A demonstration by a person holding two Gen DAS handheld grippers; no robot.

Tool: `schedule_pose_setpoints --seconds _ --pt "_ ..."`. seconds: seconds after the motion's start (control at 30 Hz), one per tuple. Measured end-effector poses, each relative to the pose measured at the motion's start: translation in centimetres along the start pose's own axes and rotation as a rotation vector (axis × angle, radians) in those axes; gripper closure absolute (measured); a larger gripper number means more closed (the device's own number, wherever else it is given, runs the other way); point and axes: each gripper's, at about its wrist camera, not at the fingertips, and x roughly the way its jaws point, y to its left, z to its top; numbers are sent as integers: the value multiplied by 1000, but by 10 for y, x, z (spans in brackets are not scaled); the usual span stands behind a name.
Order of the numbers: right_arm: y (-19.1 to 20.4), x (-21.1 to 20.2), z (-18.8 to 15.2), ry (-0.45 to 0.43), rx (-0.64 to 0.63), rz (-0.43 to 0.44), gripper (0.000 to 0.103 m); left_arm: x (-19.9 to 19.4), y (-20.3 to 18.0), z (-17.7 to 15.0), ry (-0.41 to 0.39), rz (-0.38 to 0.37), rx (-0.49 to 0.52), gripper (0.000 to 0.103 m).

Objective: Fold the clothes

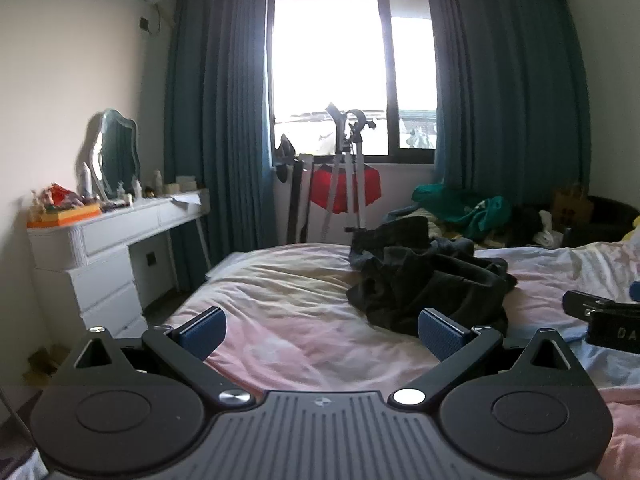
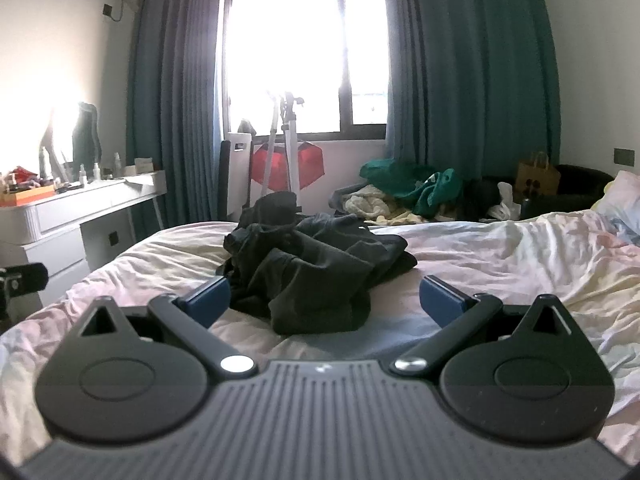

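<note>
Your right hand-held gripper (image 2: 325, 300) hovers over the bed (image 2: 500, 256), jaws spread wide with nothing between them. A crumpled heap of dark clothes (image 2: 312, 268) lies on the bedding directly ahead of the fingertips, apart from both blue pads (image 2: 210, 296). Far ahead and to the right sits a green garment pile (image 2: 412, 184).

black clothes (image 2: 312, 268), pink/cream bedsheet (image 2: 500, 264), teal curtains (image 2: 472, 72), blue pads (image 1: 440, 334)
</note>
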Motion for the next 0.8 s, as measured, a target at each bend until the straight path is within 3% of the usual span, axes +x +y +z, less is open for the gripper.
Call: schedule_pose_setpoints --seconds 0.23,0.8 --pt "2 -1 -2 -3 -11 2 0 5 0 -2 37 -23 -22 0" --pt "1 -1 1 3 4 0 0 6 -3 -7 23 -25 -21 0"
